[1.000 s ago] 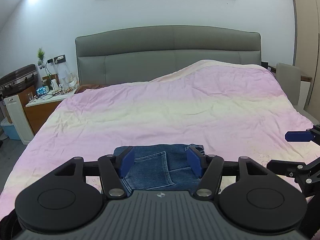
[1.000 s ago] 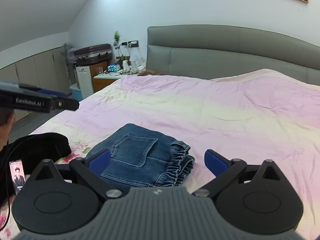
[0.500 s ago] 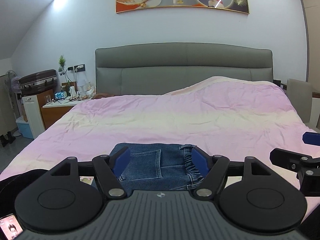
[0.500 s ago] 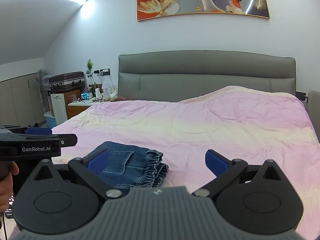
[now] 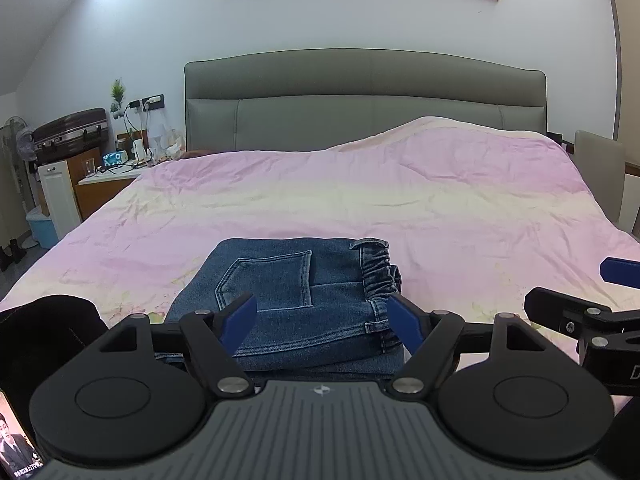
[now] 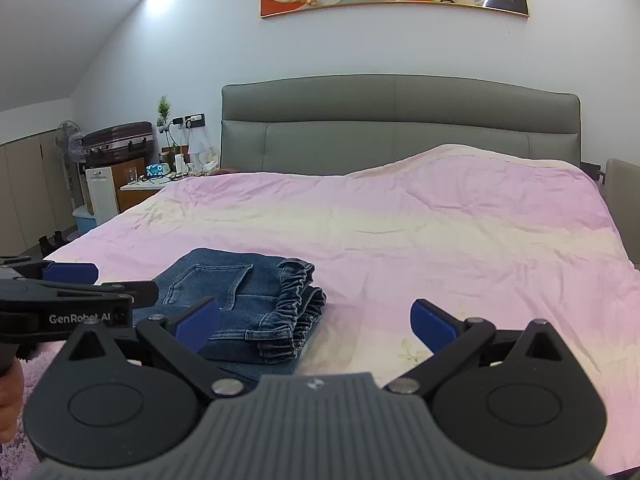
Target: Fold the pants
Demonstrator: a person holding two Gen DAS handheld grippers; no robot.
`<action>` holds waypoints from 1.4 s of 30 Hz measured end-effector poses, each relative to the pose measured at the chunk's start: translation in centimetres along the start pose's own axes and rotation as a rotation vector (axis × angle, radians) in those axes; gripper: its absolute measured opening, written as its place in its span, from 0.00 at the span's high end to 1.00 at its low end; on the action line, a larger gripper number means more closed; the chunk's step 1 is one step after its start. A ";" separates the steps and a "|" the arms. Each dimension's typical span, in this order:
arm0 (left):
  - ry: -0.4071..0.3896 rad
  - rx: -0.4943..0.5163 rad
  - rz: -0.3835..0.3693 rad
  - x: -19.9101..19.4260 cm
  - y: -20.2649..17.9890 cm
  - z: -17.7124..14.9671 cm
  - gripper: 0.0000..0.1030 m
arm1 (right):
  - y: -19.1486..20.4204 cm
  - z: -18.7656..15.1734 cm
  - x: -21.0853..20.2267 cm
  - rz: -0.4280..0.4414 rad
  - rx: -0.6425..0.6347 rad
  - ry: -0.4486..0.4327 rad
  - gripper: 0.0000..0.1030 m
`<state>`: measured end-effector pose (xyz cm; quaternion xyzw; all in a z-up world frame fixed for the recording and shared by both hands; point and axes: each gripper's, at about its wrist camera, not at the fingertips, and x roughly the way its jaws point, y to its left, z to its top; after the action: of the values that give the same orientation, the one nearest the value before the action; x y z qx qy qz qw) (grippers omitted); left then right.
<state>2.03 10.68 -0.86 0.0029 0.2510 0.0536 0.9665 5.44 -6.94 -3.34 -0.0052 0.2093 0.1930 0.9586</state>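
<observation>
Blue denim pants [image 5: 296, 292] lie folded in a compact stack on the pink bedspread [image 5: 360, 208], back pocket up, elastic waistband to the right. They also show in the right wrist view [image 6: 248, 296]. My left gripper [image 5: 324, 318] is open and empty, held above the near edge of the pants. My right gripper [image 6: 316, 320] is open and empty, to the right of the stack. The right gripper shows at the right edge of the left wrist view [image 5: 592, 300]; the left gripper shows at the left of the right wrist view [image 6: 72, 284].
A grey headboard [image 5: 364, 100] stands at the far end. A nightstand [image 5: 108, 184] with clutter, a suitcase [image 5: 70, 134] and a blue bin [image 5: 42, 226] stand left of the bed. A dark garment [image 5: 44, 332] and a phone [image 5: 16, 448] lie at near left.
Both grippers have pulled back and risen from the folded pants, staying open. The pants lie still on the bed.
</observation>
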 end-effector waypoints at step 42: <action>0.007 -0.004 0.004 -0.3 -0.2 0.7 0.13 | -0.8 -0.1 -0.2 0.018 0.028 -0.005 0.05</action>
<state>2.15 10.43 -0.14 0.0012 0.2541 0.0560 0.9655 5.50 -7.73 -3.37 0.0106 0.2098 0.1988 0.9573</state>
